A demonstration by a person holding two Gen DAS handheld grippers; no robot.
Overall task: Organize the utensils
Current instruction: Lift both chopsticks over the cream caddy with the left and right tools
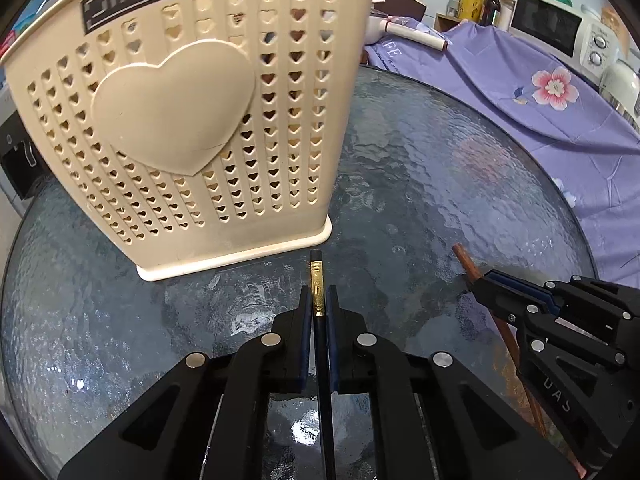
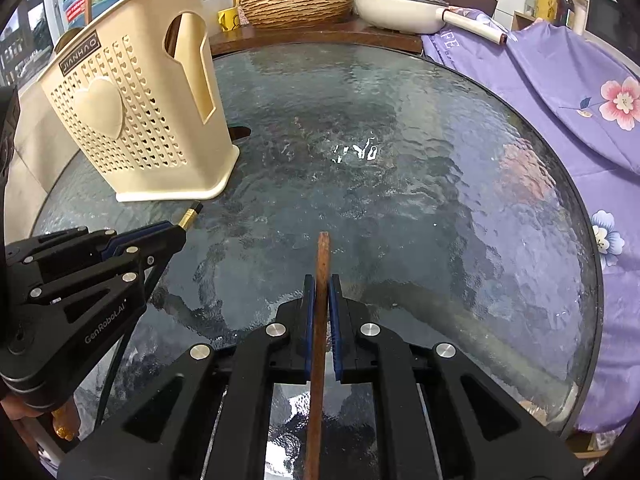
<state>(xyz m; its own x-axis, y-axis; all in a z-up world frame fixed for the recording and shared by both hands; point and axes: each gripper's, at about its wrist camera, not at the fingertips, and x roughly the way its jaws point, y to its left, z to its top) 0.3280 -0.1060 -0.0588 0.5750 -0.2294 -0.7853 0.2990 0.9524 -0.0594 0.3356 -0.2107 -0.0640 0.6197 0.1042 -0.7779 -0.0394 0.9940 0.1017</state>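
A cream plastic utensil holder [image 1: 192,120] with heart-shaped holes stands on the round glass table [image 1: 420,160]; it also shows at the left of the right wrist view [image 2: 136,120], with brown sticks standing inside. My left gripper [image 1: 318,296] is shut on a black chopstick with a gold band [image 1: 317,284], whose tip lies just short of the holder's base. My right gripper [image 2: 322,284] is shut on a brown wooden chopstick [image 2: 322,256] above the table. The right gripper [image 1: 478,282] appears at the right of the left wrist view, the left gripper [image 2: 182,230] at the left of the right wrist view.
A purple flowered cloth [image 2: 560,92] drapes the table's right side. A woven basket [image 2: 296,2], a white pan [image 2: 400,10] and a yellow cup [image 2: 228,20] stand on the counter behind. A microwave [image 1: 560,28] stands at the far right.
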